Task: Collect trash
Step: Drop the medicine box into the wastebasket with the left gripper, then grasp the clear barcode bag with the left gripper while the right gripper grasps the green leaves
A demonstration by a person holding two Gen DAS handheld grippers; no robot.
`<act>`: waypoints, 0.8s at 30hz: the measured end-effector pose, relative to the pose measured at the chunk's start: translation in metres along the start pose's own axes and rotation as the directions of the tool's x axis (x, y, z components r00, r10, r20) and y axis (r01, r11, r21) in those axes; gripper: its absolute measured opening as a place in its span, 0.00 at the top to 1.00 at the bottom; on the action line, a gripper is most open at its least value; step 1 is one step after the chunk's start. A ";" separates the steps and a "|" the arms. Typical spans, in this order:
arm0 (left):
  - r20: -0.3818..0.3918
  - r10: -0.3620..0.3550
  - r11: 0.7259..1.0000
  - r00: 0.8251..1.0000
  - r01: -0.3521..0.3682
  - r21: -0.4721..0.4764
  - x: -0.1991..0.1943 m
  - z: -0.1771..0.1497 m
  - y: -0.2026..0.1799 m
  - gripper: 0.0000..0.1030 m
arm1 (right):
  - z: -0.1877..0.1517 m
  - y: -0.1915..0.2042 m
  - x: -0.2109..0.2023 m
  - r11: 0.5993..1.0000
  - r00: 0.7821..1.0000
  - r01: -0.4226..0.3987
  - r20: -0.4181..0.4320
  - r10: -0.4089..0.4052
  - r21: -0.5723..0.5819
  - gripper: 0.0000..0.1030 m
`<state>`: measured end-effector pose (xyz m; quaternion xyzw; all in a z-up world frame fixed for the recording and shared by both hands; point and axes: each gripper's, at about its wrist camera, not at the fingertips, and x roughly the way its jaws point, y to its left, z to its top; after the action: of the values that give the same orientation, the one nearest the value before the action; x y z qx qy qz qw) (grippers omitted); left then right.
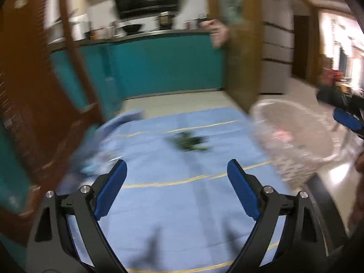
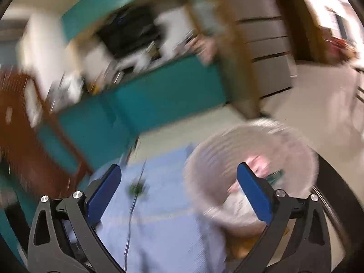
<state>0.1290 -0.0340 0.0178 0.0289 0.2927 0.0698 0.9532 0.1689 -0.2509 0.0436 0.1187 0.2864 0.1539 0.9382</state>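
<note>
Both views are blurred, and no text, label or number is readable.

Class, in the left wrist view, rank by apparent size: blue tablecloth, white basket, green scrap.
1. blue tablecloth
2. white basket
3. green scrap
Blur softens edges, but the order is clear.

Right hand-held gripper (image 2: 178,190) gapes empty over blue cloth (image 2: 163,227) beside pale basket (image 2: 302,154).

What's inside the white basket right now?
The white basket holds some trash: a pink scrap, a green-printed piece and pale crumpled material. Motion blur and the right gripper hide its bottom, so anything deeper cannot be seen.
</note>
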 end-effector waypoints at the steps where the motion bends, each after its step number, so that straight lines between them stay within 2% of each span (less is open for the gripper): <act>1: -0.019 0.023 1.000 1.000 -0.023 -0.017 0.004 -0.002 0.012 0.13 | -0.004 0.008 0.006 1.000 0.999 -0.008 -0.032 0.008 -0.025 0.04; 2: -0.032 0.041 0.999 0.999 -0.042 -0.033 0.008 -0.003 0.022 0.13 | -0.010 0.020 0.013 0.998 0.998 -0.014 -0.067 0.010 -0.066 0.04; 5: -0.074 0.081 0.994 0.994 -0.086 -0.066 0.023 -0.003 0.042 0.13 | -0.016 0.037 0.017 0.992 0.997 -0.016 -0.079 0.007 -0.123 0.04; 11: -0.105 0.145 0.988 0.984 -0.150 -0.042 0.051 0.002 0.060 0.13 | -0.016 0.035 0.026 0.995 0.995 -0.006 -0.101 -0.005 -0.105 0.04; 14: -0.168 0.169 0.981 0.971 -0.182 -0.066 0.082 0.005 0.068 0.15 | -0.022 0.035 0.032 0.994 0.994 0.006 -0.107 -0.017 -0.105 0.04; 17: -0.226 0.164 0.975 0.960 -0.193 -0.109 0.110 0.007 0.076 0.21 | -0.026 0.039 0.037 0.993 0.993 0.009 -0.118 -0.023 -0.119 0.04; 21: -0.239 0.211 0.959 0.948 -0.248 -0.135 0.131 0.013 0.086 0.21 | -0.027 0.042 0.040 0.991 0.992 0.003 -0.125 -0.020 -0.135 0.04; 24: -0.249 0.223 0.954 0.943 -0.263 -0.141 0.140 0.014 0.093 0.21 | -0.029 0.045 0.047 0.988 0.990 0.008 -0.138 -0.029 -0.152 0.04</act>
<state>0.2409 0.0792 -0.0392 -0.0261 0.3883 0.2150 0.8957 0.1793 -0.1886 0.0106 0.0336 0.3399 0.1742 0.9236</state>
